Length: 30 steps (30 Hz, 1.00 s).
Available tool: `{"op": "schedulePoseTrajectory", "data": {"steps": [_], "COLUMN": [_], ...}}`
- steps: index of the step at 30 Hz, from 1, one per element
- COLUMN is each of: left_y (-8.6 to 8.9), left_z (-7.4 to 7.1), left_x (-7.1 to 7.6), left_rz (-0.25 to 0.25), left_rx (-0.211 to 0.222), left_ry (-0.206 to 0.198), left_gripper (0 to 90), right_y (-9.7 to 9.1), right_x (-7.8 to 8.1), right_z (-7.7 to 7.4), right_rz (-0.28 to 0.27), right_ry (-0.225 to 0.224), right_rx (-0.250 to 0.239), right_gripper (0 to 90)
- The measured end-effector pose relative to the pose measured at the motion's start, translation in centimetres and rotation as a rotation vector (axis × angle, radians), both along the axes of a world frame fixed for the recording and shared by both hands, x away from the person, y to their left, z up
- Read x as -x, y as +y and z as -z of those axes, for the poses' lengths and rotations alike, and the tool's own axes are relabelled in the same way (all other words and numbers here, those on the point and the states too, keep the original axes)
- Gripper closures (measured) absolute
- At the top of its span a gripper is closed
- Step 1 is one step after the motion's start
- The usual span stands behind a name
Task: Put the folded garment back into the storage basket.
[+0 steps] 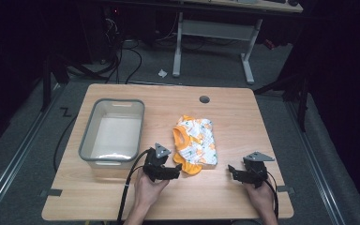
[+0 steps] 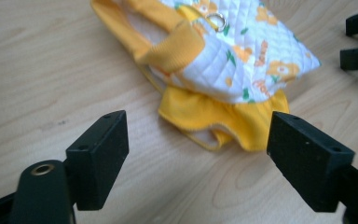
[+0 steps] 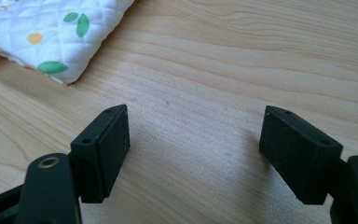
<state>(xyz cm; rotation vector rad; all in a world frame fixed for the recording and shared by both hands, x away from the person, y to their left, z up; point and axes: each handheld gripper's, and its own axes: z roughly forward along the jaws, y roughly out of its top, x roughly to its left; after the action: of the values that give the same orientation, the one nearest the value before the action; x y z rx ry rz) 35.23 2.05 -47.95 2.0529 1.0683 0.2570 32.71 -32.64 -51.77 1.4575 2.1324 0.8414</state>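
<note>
Both hands' grippers, left gripper (image 1: 174, 172) and right gripper (image 1: 232, 170), hover with jaws spread (nothing held) beside the folded garment (image 1: 195, 140); pinching its yellow hem squarely on the bench looks wisest.

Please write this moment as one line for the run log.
left gripper: open, near garment | right gripper: open, over table | bin: empty

Left gripper (image 1: 176, 172) low over table, fingers (image 2: 98, 158) spread wide; right gripper (image 1: 231, 170) likewise.
</note>
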Motion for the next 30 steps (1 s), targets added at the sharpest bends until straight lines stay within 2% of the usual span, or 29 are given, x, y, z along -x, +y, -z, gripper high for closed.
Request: {"op": "schedulePoseTrajectory", "data": {"steps": [9, 13, 16, 20, 25, 30], "left_y": [-0.8, -1.4, -1.6, -2.2, -2.6, -3.3], "left_z": [-0.7, -0.9, -1.0, -1.1, -1.3, -1.4], "left_x": [-1.3, -2.3, -2.6, -3.6, -4.7, -5.5], "left_rz": [-0.004, -0.006, -0.01, -0.014, -0.027, -0.029], "left_rx": [0.015, -0.002, 0.005, -0.019, -0.008, -0.025], "left_ry": [0.007, 0.012, 0.018, 0.03, 0.043, 0.038], "left_gripper": [16.6, 15.7, 15.4, 15.5, 15.6, 15.5], "right_y": [0.0, 0.0, 0.0, 0.0, 0.0, 0.0], "right_x": [0.0, 0.0, 0.0, 0.0, 0.0, 0.0], "right_z": [0.0, 0.0, 0.0, 0.0, 0.0, 0.0], "right_rz": [0.0, 0.0, 0.001, 0.001, 0.001, 0.001], "right_ry": [0.0, 0.0, 0.0, 0.0, 0.0, 0.001], "right_rx": [0.0, 0.0, -0.001, -0.001, -0.001, -0.001], "right_gripper": [24.7, 24.7, 24.7, 24.7, 24.7, 24.7]}}
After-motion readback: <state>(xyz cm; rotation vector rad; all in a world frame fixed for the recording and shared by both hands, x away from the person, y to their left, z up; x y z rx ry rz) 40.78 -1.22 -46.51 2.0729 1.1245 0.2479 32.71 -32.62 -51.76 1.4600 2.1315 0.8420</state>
